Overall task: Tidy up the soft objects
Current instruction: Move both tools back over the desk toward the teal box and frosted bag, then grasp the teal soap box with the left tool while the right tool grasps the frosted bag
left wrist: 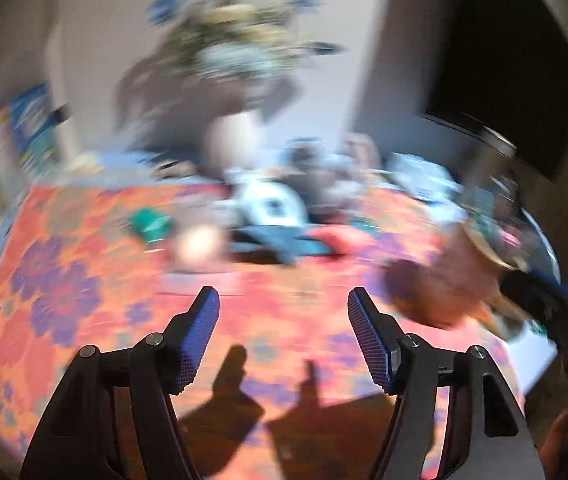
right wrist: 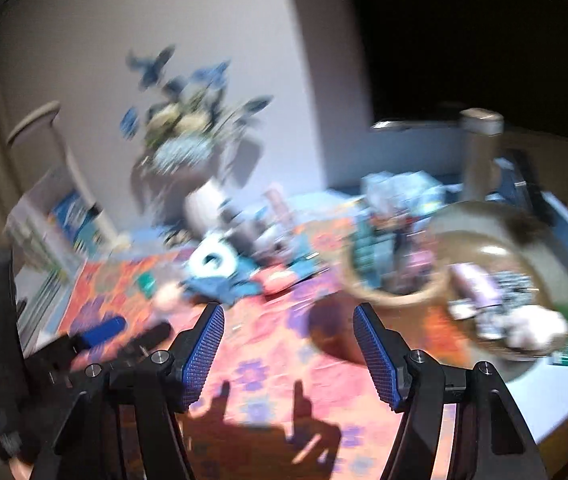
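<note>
Both views are blurred by motion. My left gripper (left wrist: 284, 300) is open and empty above an orange and pink floral cloth (left wrist: 83, 280). My right gripper (right wrist: 288, 316) is open and empty above the same cloth (right wrist: 267, 360). A heap of soft things lies at the far side of the cloth: a blue cloth (left wrist: 279, 242), a pink item (left wrist: 340, 238), a pale round item (left wrist: 197, 242) and a green item (left wrist: 149, 222). They also show in the right wrist view: blue cloth (right wrist: 223, 286), pink item (right wrist: 277, 278). A wicker basket (right wrist: 484, 280) holding several items stands to the right.
A white vase of flowers (left wrist: 231, 144) stands at the back by the wall. A dark screen (left wrist: 504, 72) hangs at the right. Boxes and packets (right wrist: 400, 192) crowd the back of the table. The left gripper's body (right wrist: 95, 332) shows at the right view's left edge.
</note>
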Tool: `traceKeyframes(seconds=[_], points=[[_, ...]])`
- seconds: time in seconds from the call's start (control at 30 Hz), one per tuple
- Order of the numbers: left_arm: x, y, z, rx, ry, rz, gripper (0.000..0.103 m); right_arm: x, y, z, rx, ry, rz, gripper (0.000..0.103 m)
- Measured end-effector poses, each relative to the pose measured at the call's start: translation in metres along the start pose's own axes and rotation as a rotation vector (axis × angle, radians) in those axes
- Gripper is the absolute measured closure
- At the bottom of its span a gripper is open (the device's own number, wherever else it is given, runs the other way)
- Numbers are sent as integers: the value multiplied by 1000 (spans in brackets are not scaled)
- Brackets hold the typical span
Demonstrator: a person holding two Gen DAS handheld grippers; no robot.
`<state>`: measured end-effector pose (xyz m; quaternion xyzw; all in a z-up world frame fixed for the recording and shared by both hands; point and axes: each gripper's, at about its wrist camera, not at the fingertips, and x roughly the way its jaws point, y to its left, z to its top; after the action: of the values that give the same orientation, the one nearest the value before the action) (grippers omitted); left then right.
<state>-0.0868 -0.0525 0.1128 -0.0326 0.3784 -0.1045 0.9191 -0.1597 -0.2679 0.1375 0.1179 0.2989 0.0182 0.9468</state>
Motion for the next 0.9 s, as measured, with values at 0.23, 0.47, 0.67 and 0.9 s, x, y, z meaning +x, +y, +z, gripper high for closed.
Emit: traceKeyframes(seconds=[0.23, 0.47, 0.67, 0.9], points=[[29, 113, 19, -191, 36, 111, 38, 82, 57, -13, -85, 147, 108, 38], [99, 181, 42, -497, 138, 39, 38, 157, 110, -13, -120, 251, 251, 38], [151, 177, 66, -482, 203, 4, 38, 210, 128, -10, -75, 308, 289, 36], [172, 170, 70, -462, 185, 33, 40, 244, 120, -9, 64, 328, 299, 20]])
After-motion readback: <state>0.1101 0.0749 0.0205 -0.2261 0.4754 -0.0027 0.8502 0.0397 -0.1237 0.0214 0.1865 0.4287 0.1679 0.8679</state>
